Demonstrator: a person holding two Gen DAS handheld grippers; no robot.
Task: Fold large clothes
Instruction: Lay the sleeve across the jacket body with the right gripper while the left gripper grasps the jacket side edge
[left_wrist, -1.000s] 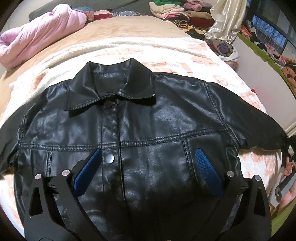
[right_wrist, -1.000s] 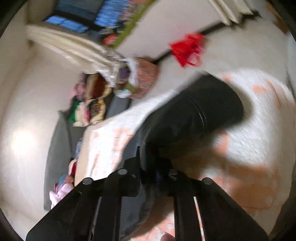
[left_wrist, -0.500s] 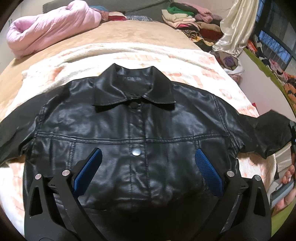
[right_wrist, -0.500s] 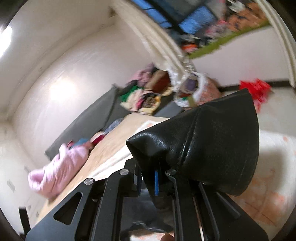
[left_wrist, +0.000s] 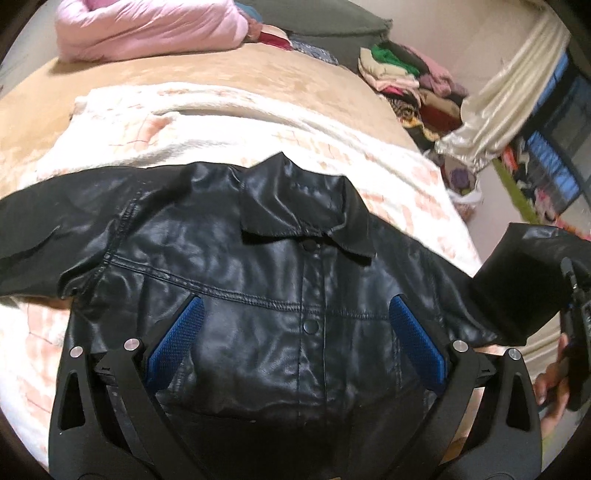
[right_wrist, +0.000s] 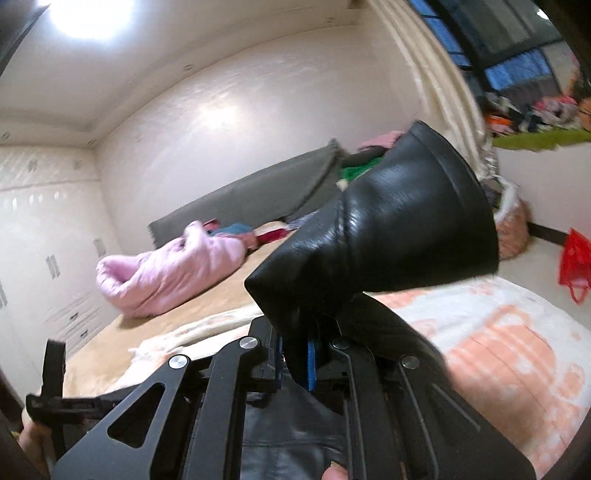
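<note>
A black leather jacket (left_wrist: 258, 295) lies front-up and buttoned on the bed, collar toward the far side. My left gripper (left_wrist: 295, 336) is open and empty, hovering over the jacket's lower front. My right gripper (right_wrist: 295, 365) is shut on the jacket's right sleeve (right_wrist: 399, 229) and holds the cuff up above the bed. In the left wrist view the lifted sleeve (left_wrist: 532, 273) stands at the right edge, with the right gripper (left_wrist: 576, 310) behind it. The other sleeve (left_wrist: 33, 232) lies flat to the left.
A white and peach blanket (left_wrist: 258, 122) covers the tan bed (left_wrist: 184, 70). A pink quilt (left_wrist: 147, 29) lies at the far end. Folded clothes (left_wrist: 406, 74) are stacked at the back right. A red bag (right_wrist: 576, 262) sits on the floor.
My right gripper has lifted and tilted up with the sleeve, raising the cuff off the bed. The left gripper has shifted left, so the jacket sits further right in its view.
</note>
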